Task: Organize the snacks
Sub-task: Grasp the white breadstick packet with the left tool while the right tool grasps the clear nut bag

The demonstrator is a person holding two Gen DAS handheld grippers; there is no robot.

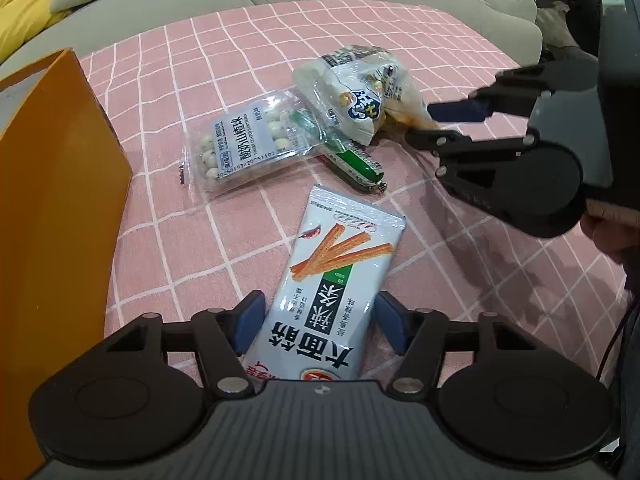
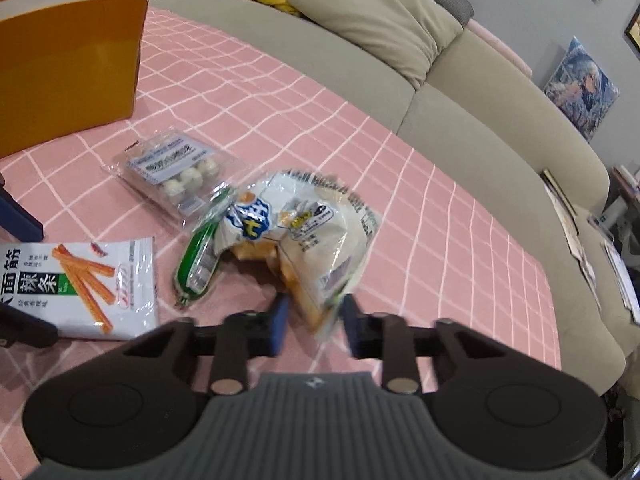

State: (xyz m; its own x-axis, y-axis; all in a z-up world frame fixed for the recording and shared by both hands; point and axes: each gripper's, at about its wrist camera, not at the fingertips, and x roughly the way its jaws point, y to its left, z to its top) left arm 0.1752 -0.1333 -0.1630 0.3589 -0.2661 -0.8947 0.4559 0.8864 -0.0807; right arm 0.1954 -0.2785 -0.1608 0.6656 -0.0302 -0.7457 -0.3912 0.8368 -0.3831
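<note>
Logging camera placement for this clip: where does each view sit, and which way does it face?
Left wrist: sits on the left claw, facing forward over the spicy strip packet between its open fingers; the right claw shows too.
Right wrist: sits on the right claw, open around the white snack bag, facing the sofa.
Shared: orange bag, pink checked cloth, all snacks.

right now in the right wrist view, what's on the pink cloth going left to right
orange box → spicy strip packet → green sausage → white bread bag; the clear ball-snack pack overlaps in order, so left out.
</note>
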